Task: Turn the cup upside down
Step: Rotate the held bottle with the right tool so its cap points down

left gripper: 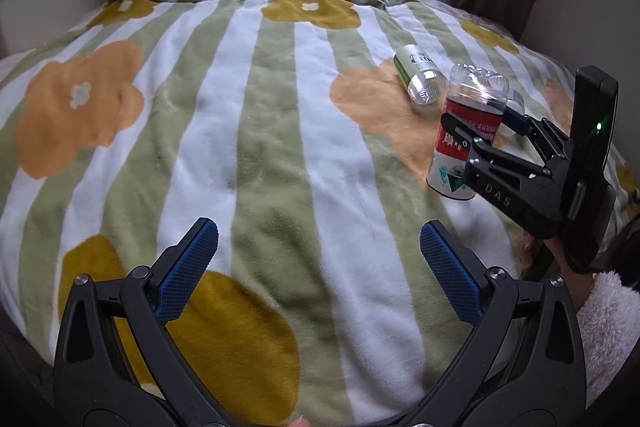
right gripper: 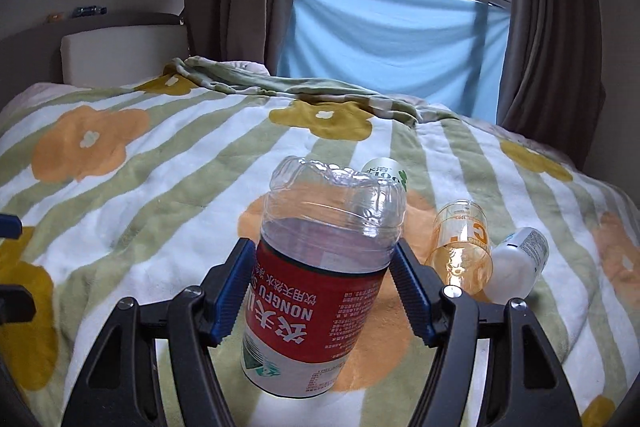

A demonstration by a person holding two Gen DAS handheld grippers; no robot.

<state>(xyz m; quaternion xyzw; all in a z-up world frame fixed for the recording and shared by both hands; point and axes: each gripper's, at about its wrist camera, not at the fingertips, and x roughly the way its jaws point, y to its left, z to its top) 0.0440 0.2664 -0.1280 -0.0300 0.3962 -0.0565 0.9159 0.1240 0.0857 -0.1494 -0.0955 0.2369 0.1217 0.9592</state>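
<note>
The cup (right gripper: 320, 291) is a cut clear plastic bottle with a red and white label. It stands bottom up with its print inverted and its open end down on the striped flower blanket (right gripper: 160, 227). My right gripper (right gripper: 322, 283) is shut on the cup, its blue pads (right gripper: 234, 291) pressing both sides of the red label. In the left wrist view the cup (left gripper: 468, 131) leans slightly at the right, held by the right gripper (left gripper: 486, 123). My left gripper (left gripper: 320, 267) hovers open over the blanket (left gripper: 240, 147), well to the near left of the cup, with nothing in it.
A green-labelled cup (left gripper: 420, 79) lies on its side just behind the held cup. An orange clear cup (right gripper: 460, 247) and a white container (right gripper: 520, 263) lie to its right. Curtains (right gripper: 540, 47) and a blue cloth (right gripper: 380, 39) hang behind the bed. A fluffy sleeve (left gripper: 604, 315) shows at the right.
</note>
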